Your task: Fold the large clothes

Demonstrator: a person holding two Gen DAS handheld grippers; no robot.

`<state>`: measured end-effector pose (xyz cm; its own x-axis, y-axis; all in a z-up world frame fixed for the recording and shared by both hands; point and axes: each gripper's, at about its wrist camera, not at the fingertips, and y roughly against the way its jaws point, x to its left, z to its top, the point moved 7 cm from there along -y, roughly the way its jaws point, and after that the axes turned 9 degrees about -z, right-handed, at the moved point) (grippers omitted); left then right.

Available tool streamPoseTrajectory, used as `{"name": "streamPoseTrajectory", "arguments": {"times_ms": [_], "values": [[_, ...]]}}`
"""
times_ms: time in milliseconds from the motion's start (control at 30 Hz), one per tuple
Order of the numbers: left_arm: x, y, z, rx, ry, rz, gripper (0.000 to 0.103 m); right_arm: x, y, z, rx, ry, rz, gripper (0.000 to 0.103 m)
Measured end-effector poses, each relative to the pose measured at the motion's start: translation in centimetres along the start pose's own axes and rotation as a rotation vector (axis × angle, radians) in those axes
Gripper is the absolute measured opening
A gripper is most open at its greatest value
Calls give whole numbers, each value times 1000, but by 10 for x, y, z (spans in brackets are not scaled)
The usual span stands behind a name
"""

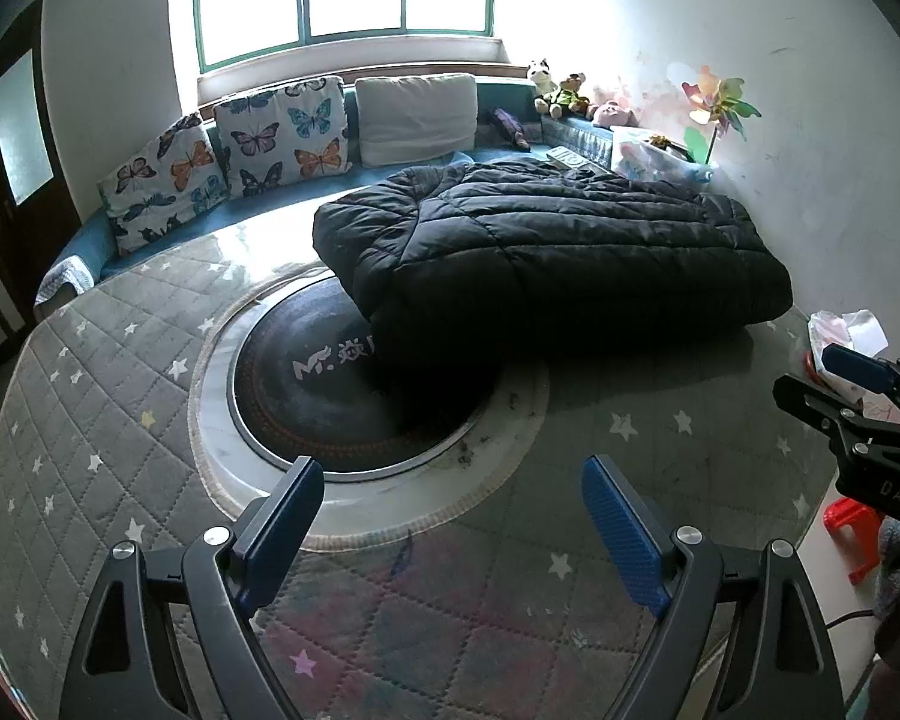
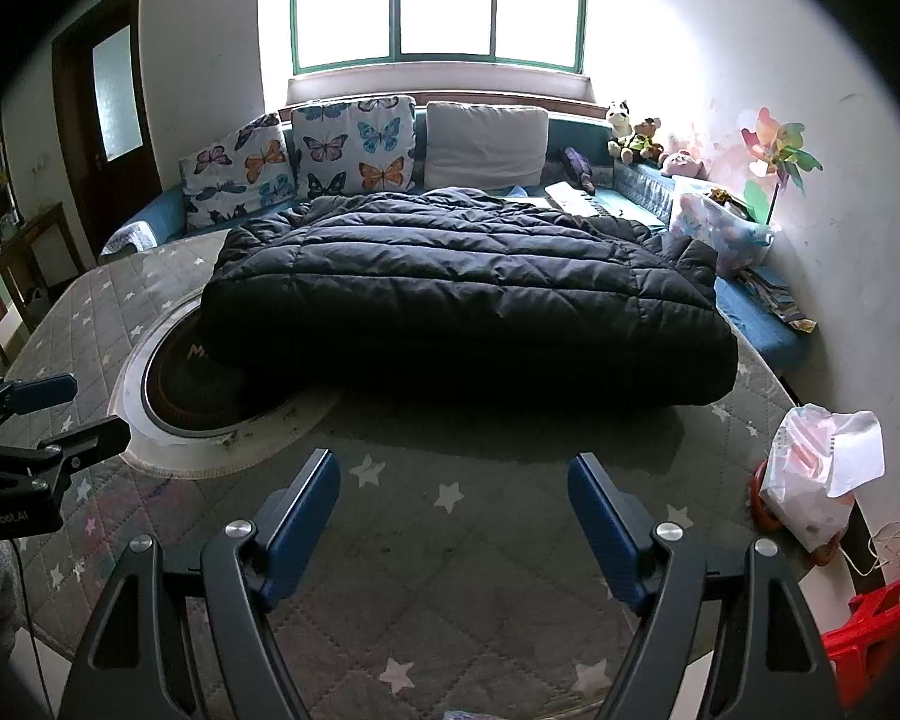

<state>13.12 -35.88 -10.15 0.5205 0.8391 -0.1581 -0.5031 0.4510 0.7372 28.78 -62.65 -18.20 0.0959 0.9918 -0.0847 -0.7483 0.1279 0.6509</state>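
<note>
A black quilted puffer coat [image 1: 546, 246] [image 2: 462, 294] lies folded into a thick block on the far half of the round table, partly over the dark centre disc [image 1: 330, 396] [image 2: 186, 384]. My left gripper [image 1: 453, 474] hovers open over the near table edge, nothing between its blue pads, well short of the coat. My right gripper [image 2: 453, 471] also stands open and empty, nearer the coat's front edge but apart from it. Each gripper shows at the side of the other's view: the right gripper [image 1: 858, 396], the left gripper [image 2: 60, 414].
The table wears a grey quilted star-print cover [image 1: 90, 420] [image 2: 450, 570]. A tissue pack [image 1: 840, 336] [image 2: 816, 480] sits at its right edge. Behind runs a blue bench with butterfly cushions [image 1: 282, 132] [image 2: 354, 144], soft toys and a pinwheel. A red stool [image 1: 858, 534] [image 2: 870, 630] stands low right.
</note>
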Motion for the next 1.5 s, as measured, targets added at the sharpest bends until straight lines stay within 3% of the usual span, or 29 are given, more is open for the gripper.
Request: {"name": "streamPoseTrajectory", "arguments": {"times_ms": [1500], "values": [[-3, -4, -6, 12, -2, -3, 94, 1, -3, -1, 4, 7, 20, 86]]}}
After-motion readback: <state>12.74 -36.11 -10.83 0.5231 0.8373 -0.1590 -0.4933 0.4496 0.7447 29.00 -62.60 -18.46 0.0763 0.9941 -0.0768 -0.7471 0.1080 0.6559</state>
